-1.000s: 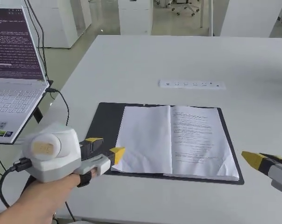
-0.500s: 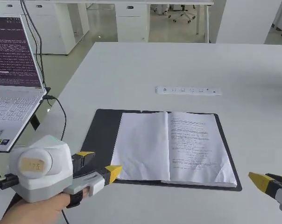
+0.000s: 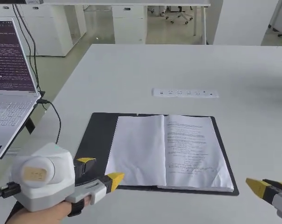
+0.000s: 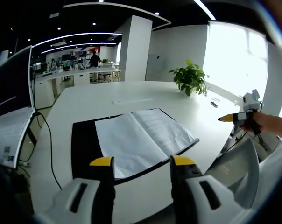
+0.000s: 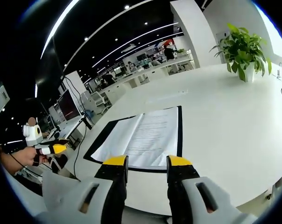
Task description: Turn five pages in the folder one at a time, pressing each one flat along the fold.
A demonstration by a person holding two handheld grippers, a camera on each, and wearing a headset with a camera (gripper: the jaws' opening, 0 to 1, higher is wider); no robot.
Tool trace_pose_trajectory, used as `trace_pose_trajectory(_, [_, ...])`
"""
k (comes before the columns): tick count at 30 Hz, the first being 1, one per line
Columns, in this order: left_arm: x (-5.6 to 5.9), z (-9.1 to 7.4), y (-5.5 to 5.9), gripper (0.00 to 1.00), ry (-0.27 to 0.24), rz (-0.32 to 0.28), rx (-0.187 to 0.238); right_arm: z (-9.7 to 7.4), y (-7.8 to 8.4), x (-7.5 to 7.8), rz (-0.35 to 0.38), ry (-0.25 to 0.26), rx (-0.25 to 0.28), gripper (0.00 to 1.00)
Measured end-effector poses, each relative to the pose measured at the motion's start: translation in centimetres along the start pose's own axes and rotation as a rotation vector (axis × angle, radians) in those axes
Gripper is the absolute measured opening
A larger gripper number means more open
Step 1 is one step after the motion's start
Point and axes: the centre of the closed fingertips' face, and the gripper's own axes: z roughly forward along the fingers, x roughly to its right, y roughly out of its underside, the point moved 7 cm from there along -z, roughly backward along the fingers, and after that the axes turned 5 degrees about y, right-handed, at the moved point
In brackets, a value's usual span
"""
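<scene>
Head view: we find the folder (image 3: 100, 135) lying open on the table (image 3: 131, 65). A blank left page (image 3: 136, 149) and a printed right page (image 3: 192, 149) meet at the fold (image 3: 165, 149). The strip (image 3: 185, 93) lies beyond the folder, and the laptop (image 3: 5, 93) is well off its left side.

The left gripper (image 3: 101, 169) hovers just off the folder's near left corner. Its own view shows the jaws parted with nothing between them. The right gripper (image 3: 257, 186) sits off the folder's near right corner, clear of the paper. Its own view also shows the jaws apart and empty. Neither gripper touches the folder.

We judge that a page turn is not yet begun at this moment. We cannot tell how many of the five have been done.

Risks noted:
- The right stack looks several sheets thick at its near edge. A deep pinch there could lift two pages instead of one.
- The left page bows slightly near the fold. If it is not pressed along the fold, it may spring back.
- The table looks smooth. A sideways pull on a page could slide the whole folder unless the other gripper steadies it.
- A hard pinch or a sharp pull could crease or tear the corner.
</scene>
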Motion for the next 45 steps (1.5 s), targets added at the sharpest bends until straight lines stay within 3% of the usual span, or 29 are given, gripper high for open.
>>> trace_pose_trajectory(13, [1.1, 3.6, 0.3, 0.46, 0.041, 0.035, -0.029, 1.1, 1.1, 0.2, 0.031, -0.005, -0.024, 0.31])
trace_pose_trajectory(22, [2.7, 6.7, 0.6, 0.46, 0.09, 0.058, -0.046, 2.0, 1.6, 0.1, 0.044, -0.012, -0.032, 0.31])
trace_pose_trajectory(35, [6.3, 13.5, 1.2, 0.46, 0.181, 0.105, -0.049, 3.5, 2.5, 0.6, 0.067, -0.019, -0.051, 0.3])
trace_pose_trajectory(45, [8.8, 19.1, 2.6, 0.46, 0.225, 0.163, -0.077, 4.3, 2.6, 1.8, 0.101, -0.002, -0.042, 0.3])
